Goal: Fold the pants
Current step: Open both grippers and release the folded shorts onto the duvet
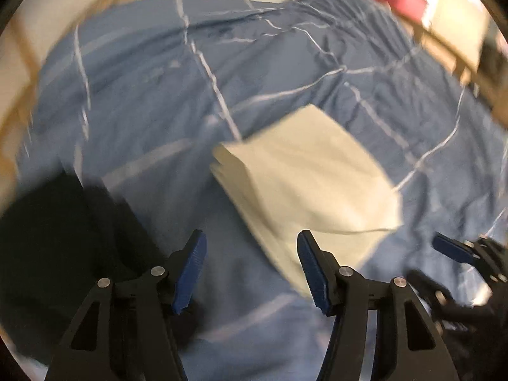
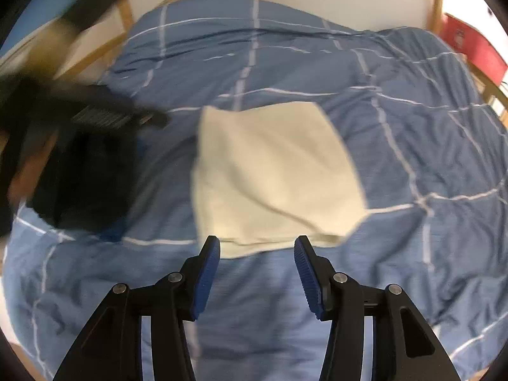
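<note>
cream pants (image 2: 273, 171): folded into a compact square, flat on bed duvet (image 2: 397, 101), fold apparently complete. left gripper (image 1: 250, 270), right gripper (image 2: 257, 273): fingers released, empty.

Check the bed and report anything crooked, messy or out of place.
Nothing serious. The folded cream pants lie flat on the blue checked duvet, though their near-right corner looks slightly uneven. The duvet is wrinkled towards the far side. A dark, blurred bundle lies left of the pants; what it is cannot be told.
</note>
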Tool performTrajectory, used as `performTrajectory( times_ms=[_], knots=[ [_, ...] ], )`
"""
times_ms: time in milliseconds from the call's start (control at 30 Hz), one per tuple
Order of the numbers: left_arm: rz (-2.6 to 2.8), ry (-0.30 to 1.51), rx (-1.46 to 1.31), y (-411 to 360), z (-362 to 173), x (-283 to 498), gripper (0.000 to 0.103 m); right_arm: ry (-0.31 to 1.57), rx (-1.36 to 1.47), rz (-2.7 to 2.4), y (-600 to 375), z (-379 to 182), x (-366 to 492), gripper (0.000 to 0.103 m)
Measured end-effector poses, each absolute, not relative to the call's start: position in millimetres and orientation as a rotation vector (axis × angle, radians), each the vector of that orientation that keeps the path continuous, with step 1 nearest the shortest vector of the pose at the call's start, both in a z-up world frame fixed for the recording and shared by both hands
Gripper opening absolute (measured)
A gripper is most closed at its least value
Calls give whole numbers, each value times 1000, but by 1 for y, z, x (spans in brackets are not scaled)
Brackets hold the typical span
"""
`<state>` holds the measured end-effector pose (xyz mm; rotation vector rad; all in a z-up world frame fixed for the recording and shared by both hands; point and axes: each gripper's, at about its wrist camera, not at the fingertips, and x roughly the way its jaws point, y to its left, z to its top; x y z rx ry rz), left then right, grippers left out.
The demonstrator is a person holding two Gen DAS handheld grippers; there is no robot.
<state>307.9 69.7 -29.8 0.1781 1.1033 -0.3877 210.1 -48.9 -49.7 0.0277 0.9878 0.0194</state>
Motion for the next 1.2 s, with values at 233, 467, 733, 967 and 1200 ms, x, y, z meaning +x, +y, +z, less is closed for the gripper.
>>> performTrajectory(
  times_ms=[233,467,733,967,1200],
  knots=[
    [-304,1238,-93,59,-79,289,37,1014,-33,-36,-117,-55,241,50],
    [-323,1289,-240,49,-116,283,31,1072,77,-8,-153,-77,279,50],
    [-361,1310,-311,51,-121,285,27,1086,98,-29,-156,-86,290,49],
    [-357,1330,-292,45,-121,292,26,1114,78,-13,-154,-95,296,48],
    [-388,1366,-347,38,-130,303,5,1129,57,11,-157,-99,308,45]
  ],
)
